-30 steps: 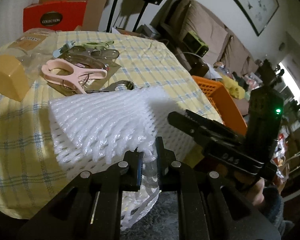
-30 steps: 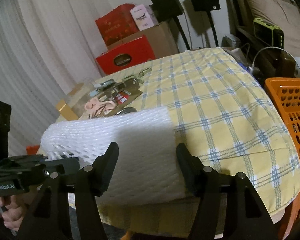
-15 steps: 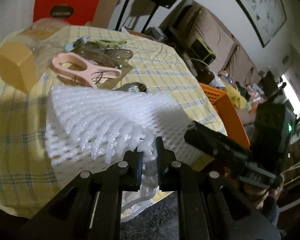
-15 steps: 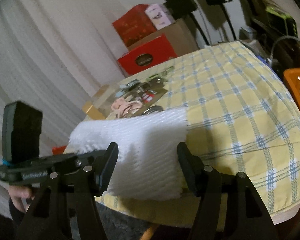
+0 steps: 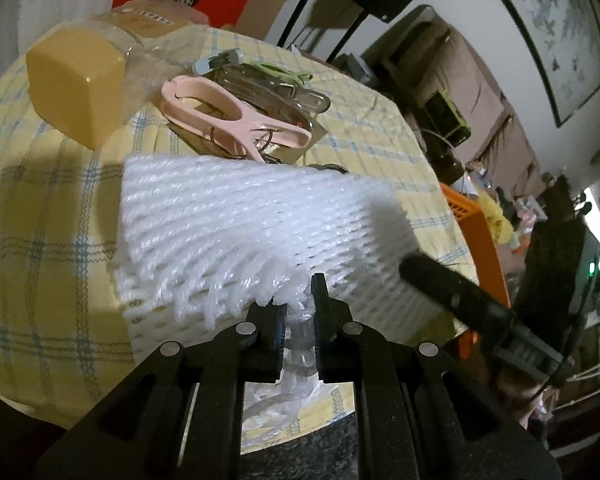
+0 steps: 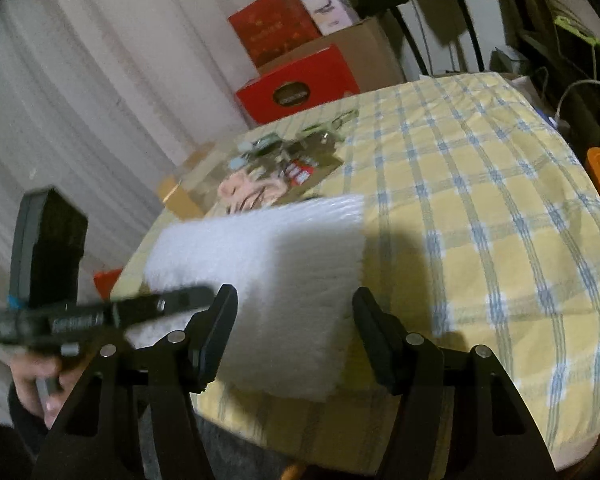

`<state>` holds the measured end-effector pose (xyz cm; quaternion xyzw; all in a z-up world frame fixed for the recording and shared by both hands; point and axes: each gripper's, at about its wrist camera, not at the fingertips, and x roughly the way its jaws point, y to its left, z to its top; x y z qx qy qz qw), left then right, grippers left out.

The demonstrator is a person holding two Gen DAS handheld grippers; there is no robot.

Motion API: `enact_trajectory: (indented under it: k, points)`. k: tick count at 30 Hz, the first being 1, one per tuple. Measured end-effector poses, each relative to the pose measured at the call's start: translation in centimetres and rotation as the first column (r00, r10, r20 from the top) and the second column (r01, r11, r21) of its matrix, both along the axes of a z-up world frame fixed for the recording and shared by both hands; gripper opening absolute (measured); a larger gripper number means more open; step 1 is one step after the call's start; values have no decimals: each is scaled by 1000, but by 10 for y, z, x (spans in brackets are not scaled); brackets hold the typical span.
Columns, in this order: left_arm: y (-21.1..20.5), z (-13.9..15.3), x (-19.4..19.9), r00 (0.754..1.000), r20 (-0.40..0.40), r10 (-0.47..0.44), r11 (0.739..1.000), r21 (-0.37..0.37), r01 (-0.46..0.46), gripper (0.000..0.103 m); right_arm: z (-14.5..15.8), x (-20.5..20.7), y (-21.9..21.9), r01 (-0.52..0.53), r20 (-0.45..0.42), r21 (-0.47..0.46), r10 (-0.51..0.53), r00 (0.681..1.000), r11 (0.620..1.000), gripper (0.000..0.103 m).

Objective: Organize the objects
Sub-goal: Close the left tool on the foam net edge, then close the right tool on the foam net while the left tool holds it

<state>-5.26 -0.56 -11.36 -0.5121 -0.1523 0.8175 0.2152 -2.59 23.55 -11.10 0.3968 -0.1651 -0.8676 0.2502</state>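
The left gripper [image 5: 298, 316] is pinched tight on the foam net's [image 5: 236, 224] near edge; the net spreads toward twelve o'clock over the table [image 5: 40, 208]. The right gripper [image 6: 294, 320], jaws wide, straddles the net untouched, long axis running nine-to-three.

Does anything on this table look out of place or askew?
Yes. The white foam netting hangs over the table's near edge, pinched at a frayed corner by the left gripper. The clothespins lie in a loose jumble behind it.
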Motion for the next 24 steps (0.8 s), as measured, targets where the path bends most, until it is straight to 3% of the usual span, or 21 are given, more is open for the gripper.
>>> enact_trajectory:
  k: [5,8,11,16,24]
  points:
    - [1,-1,1,1000,-2,4,1000,-2,-4,11,1,-7,2,21,-9,-44,-21,1000,999,62]
    - [1,-3,1,1000,2,6,1000,10,-6,10,10,-1,-3,-2,-63,-25,0,998,1000,61]
    - [2,-3,0,1000,1,11,1000,14,-11,11,14,2,-9,-56,-78,-63,51,996,996,57]
    - [6,0,2,1000,-14,4,1000,-17,-4,11,5,2,-28,-82,-56,30,84,995,996,53]
    - [7,0,2,1000,-18,4,1000,-21,-4,11,3,6,-33,-75,-72,59,79,994,995,52]
